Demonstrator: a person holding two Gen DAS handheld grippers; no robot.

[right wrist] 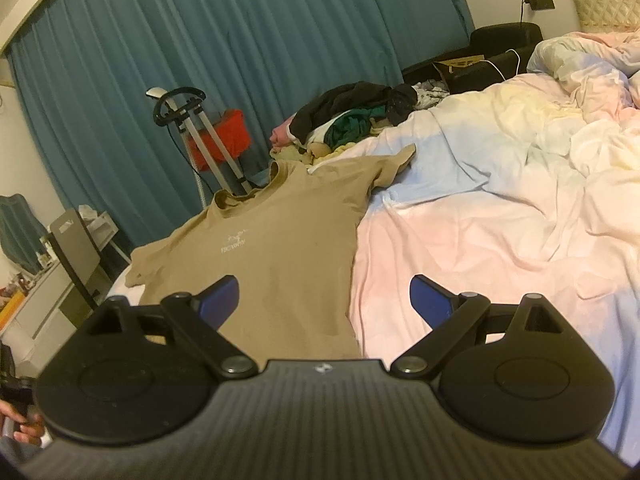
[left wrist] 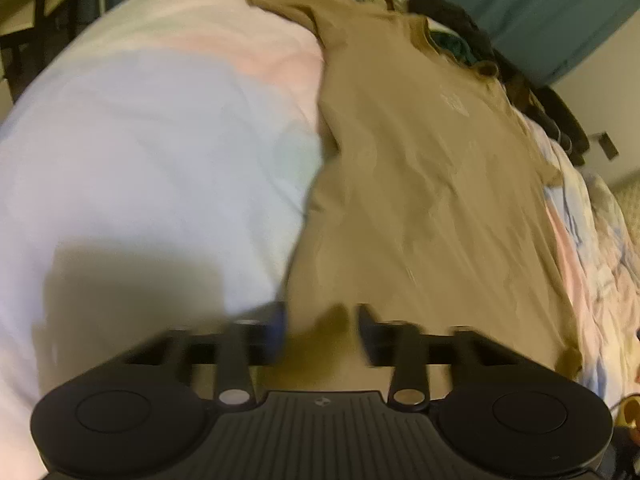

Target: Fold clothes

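Note:
A tan T-shirt (left wrist: 420, 184) with a small white chest logo lies spread flat, face up, on the pastel bed sheet (left wrist: 160, 140). It also shows in the right wrist view (right wrist: 280, 248), collar toward the curtain. My left gripper (left wrist: 322, 328) hovers over the shirt's bottom hem, its jaws partly apart with a bit of tan cloth between them; the view is blurred. My right gripper (right wrist: 324, 300) is wide open and empty, above the shirt's lower right edge where it meets the sheet (right wrist: 460, 240).
A pile of mixed clothes (right wrist: 356, 120) lies at the bed's far edge beyond the collar. A rumpled duvet (right wrist: 592, 100) fills the right. A teal curtain (right wrist: 240, 40), a stand with a red item (right wrist: 224, 140) and a desk (right wrist: 60, 280) are beyond the bed.

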